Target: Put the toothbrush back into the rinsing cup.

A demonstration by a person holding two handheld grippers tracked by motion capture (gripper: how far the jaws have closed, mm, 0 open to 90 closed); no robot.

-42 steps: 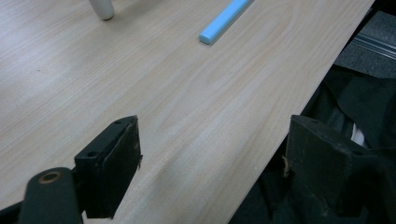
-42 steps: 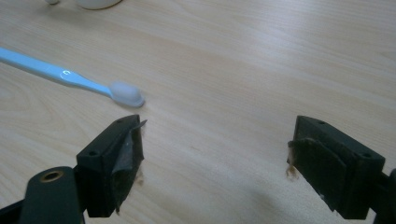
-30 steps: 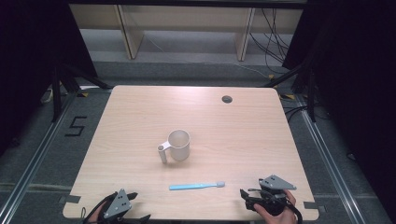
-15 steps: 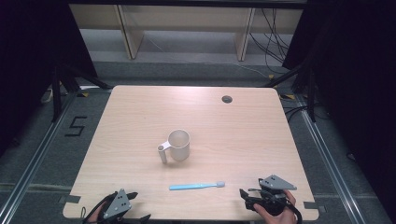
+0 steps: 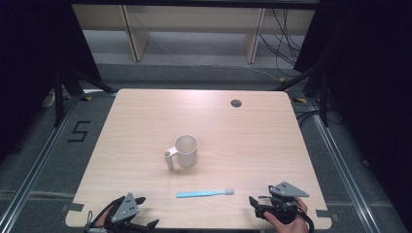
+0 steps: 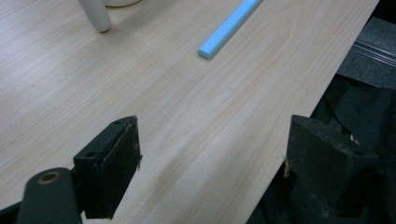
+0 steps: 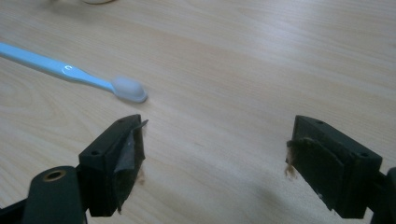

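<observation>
A cream mug [image 5: 186, 150] stands upright near the middle of the wooden table [image 5: 243, 131], its handle [image 5: 168, 158] pointing toward the front left. In front of it lies a light blue toothbrush [image 5: 204, 193], its head to the right. My left gripper [image 5: 145, 213] rests open at the front left edge, with the toothbrush handle end [image 6: 227, 30] and the mug handle [image 6: 95, 15] ahead of it. My right gripper [image 5: 252, 206] rests open at the front right edge, and the brush head [image 7: 130, 88] lies just beyond its left jaw. Both hold nothing.
A dark round cable hole [image 5: 236, 103] sits near the table's far edge. Wooden shelving [image 5: 194, 29] and cables [image 5: 286, 43] stand behind the table. Metal floor rails run along both sides. The table's front edge [image 6: 299, 112] drops off by my left gripper.
</observation>
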